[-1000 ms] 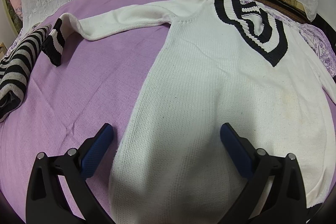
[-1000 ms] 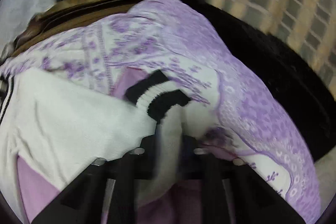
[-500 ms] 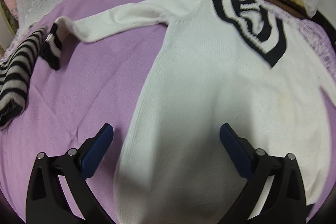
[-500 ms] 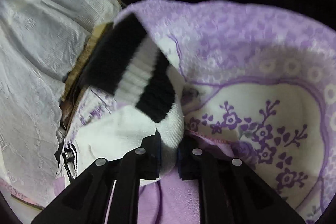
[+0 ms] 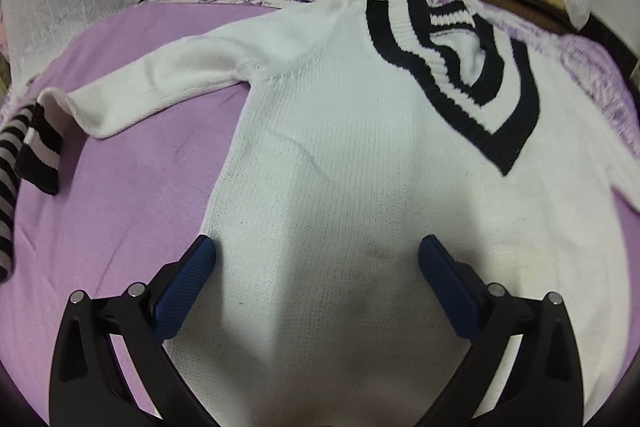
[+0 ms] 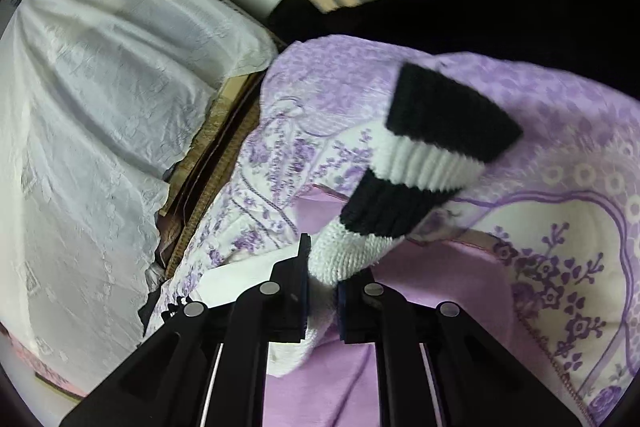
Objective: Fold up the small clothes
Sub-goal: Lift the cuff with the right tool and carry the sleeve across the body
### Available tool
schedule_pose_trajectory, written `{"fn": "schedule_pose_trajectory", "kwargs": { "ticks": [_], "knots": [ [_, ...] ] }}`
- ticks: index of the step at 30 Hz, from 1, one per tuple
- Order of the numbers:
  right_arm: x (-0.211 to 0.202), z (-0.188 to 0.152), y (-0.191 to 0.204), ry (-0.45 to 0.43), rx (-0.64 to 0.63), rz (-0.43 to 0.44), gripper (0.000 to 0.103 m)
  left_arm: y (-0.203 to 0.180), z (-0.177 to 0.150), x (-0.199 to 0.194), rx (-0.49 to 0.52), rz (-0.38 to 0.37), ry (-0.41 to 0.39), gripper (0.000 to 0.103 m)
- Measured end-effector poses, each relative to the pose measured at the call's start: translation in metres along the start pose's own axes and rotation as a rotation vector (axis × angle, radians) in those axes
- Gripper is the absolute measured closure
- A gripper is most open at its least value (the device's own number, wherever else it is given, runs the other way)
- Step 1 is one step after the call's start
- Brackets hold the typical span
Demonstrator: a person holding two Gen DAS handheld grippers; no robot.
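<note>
So far the folding has barely begun: the white sweater (image 5: 360, 167) lies spread face up on the purple bed (image 5: 120, 195), body flat, its left sleeve (image 5: 160, 83) stretched out to the left. The right tongs (image 6: 323, 291) are pressed together on the right sleeve (image 6: 400, 187) just below its black-and-white cuff, holding it lifted off the bed. The left tongs (image 5: 316, 267) hover spread over the near hem, gripping nothing. Both sleeves and the body are yet to be folded in.

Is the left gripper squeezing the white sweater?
No, the left gripper is wide open above the white sweater, its blue pads spread apart and clamping nothing.
</note>
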State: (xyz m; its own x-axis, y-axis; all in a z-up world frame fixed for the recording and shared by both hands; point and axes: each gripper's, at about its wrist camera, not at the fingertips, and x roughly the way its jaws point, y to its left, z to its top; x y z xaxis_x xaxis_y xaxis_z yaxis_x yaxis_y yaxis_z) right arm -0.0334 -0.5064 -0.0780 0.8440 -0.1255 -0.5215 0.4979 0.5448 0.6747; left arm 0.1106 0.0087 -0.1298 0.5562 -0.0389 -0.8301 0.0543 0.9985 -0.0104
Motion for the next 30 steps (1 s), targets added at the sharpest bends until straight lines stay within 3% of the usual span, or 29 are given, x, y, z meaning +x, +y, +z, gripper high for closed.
{"fn": "schedule_pose_trajectory", "kwargs": {
  "ticks": [19, 30],
  "knots": [
    [0.017, -0.025, 0.136, -0.064, -0.379, 0.002, 0.092, -0.001, -0.005, 0.000, -0.002, -0.017, -0.007, 0.004],
    [0.037, -0.057, 0.193, -0.035, -0.485, 0.059, 0.092, -0.002, -0.005, 0.001, 0.000, -0.016, -0.005, 0.004]
  ]
}}
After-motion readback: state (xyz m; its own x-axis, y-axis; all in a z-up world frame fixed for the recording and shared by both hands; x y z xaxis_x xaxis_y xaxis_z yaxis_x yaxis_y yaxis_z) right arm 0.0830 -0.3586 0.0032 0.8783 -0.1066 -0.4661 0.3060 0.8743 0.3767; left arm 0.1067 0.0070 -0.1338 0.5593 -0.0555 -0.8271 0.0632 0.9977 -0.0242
